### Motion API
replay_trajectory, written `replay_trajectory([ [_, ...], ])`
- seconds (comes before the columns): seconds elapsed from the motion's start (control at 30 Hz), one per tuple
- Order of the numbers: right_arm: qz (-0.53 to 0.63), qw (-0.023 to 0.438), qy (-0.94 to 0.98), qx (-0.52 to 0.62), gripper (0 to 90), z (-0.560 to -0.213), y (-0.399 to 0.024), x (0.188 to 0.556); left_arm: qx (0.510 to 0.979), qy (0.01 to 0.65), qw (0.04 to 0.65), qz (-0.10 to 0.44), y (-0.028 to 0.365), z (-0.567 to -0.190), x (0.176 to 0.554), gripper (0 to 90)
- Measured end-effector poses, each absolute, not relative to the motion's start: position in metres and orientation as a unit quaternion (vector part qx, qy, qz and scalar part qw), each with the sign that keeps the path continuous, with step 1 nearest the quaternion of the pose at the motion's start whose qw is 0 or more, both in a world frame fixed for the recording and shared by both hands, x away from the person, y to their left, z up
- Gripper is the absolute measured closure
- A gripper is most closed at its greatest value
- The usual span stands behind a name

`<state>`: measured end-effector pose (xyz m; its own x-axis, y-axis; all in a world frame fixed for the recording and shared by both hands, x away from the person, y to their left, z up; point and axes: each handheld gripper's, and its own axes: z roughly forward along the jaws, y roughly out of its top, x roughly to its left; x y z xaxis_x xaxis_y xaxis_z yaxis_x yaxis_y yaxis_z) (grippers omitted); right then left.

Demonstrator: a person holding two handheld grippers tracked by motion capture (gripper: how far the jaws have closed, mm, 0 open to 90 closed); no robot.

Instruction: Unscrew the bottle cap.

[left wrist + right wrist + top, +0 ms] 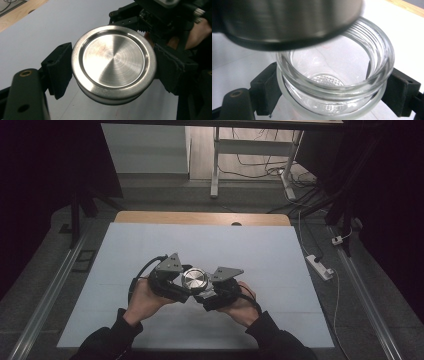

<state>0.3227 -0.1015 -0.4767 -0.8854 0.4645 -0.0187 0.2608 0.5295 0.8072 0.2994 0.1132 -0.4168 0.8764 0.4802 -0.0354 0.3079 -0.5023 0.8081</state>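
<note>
With both grippers brought together low over the white mat [150, 250], held a steel lid [113, 63] in the left gripper [113, 67], clamped by its rim between the two black pads [58, 68], flat face up. Gripped an empty glass jar [334, 82] in the right gripper [334, 97], jaws closed on the wall just below the threaded neck [372, 40], mouth open. Hung the lid right above the jar's mouth, off to one side and seemingly tilted; could not tell whether touching or just clear.

Risks, as judged: cross-threading or a jam if lowered askew, caused by that tilt and offset. Slipping likely too, smooth metal rim and slick glass giving the pads little bite. Fumbled either way, could drop to the mat, glass at risk of cracking.
</note>
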Motion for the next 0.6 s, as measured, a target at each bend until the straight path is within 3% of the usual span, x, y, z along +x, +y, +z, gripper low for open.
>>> replay_trajectory([
  [0.6,0.44,0.125,0.861,0.222,15.2,-0.472,-0.114,0.338,0.864,0.211,0.45,0.079,0.121,-0.424,0.286,20.6],
])
